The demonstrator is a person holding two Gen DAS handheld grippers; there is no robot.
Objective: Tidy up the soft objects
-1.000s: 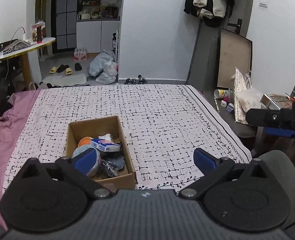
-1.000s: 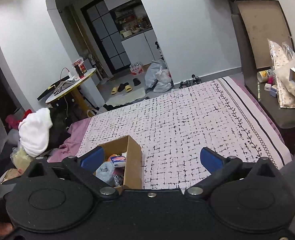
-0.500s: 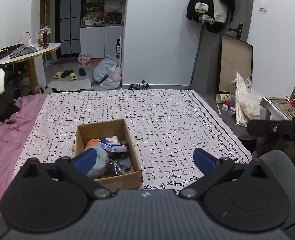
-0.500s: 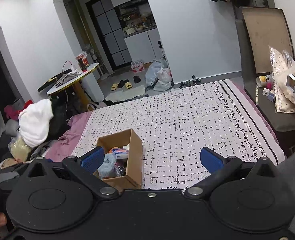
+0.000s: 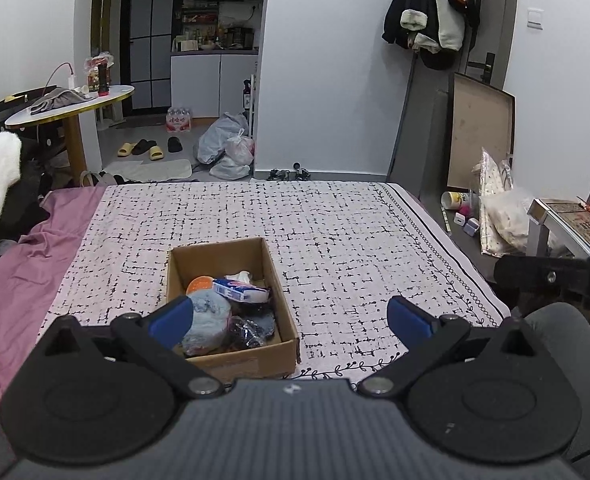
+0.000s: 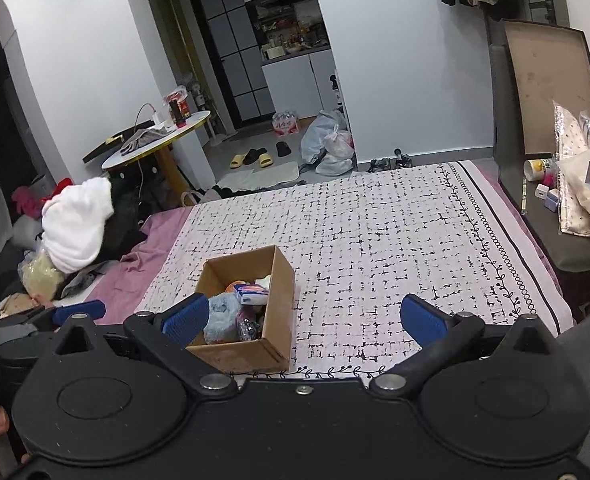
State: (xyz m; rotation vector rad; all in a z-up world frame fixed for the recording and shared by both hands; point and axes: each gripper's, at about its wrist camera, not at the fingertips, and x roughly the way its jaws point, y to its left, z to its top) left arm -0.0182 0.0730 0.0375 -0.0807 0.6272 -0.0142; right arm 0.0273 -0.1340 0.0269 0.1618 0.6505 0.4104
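Box: cardboard box sits on the checked bedspread near the bed's close edge, open top, pretty full.
Contents: fluffy light-blue soft thing, a tissue pack lying on top, something orange behind it, dark crinkly stuff at the near end.
Left gripper: held level over the bed edge, blue pads spread wide apart, nothing between them, left pad overlaps the box in view.
Right gripper: same deal, fingers wide apart and empty, held just right of the box and angled a bit towards it.
Other: left gripper's tip pokes in at the left of the right wrist view; bare bedspread everywhere else, purple sheet to the left.
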